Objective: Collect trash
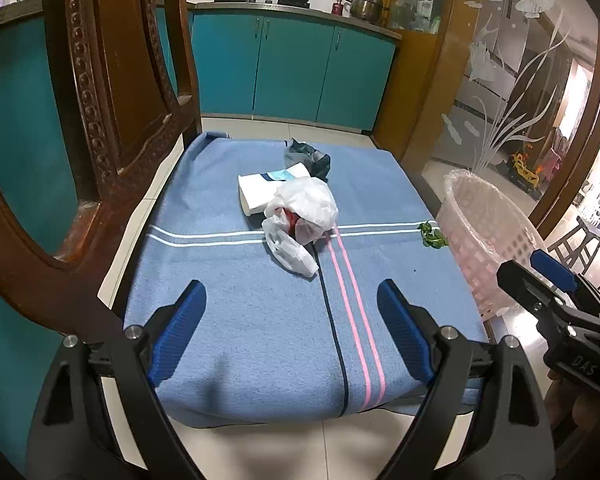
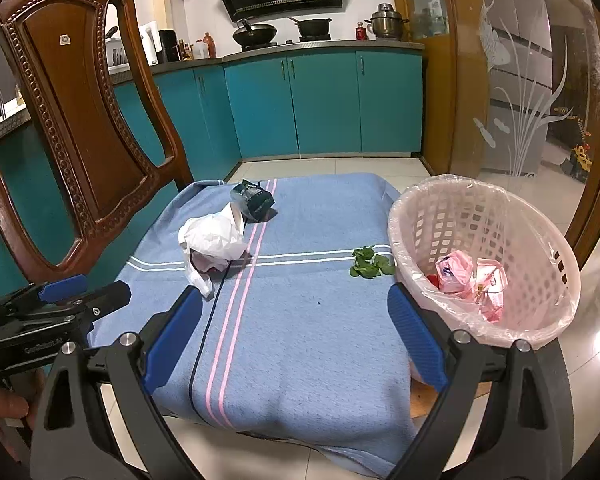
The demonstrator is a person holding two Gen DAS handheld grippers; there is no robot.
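Nearest the lenses, the left gripper [image 1: 292, 332] and the right gripper [image 2: 296, 336] hover over the front edge of the blue cloth [image 1: 260, 320], each with its blue pads spread wide and nothing between them; neither touches cloth or trash. Mid-surface lies the crumpled white plastic bag [image 1: 302, 216] with something red inside, resting against a flat white packet [image 1: 264, 190]; whether the two are stuck together cannot be told from here. Toward the right edge sits a small cluster of green leaves [image 2: 370, 264], just beside the pink basket [image 2: 540, 248], which is lined with clear film and already holds pink wrappers [image 2: 470, 280]. Farthest back on the cloth is a dark crumpled wrapper [image 2: 254, 200], and the carved wooden chair [image 2: 84, 120] stands at the left. Likely hazards: a pinch on the loose bag may catch only a fold, so that its contents spill as it lifts; a low closure may gather the cloth along with the trash and drag the other pieces; the thin leaves may slip flat under the pads; and a careless reach may nudge the light basket or snag its liner.
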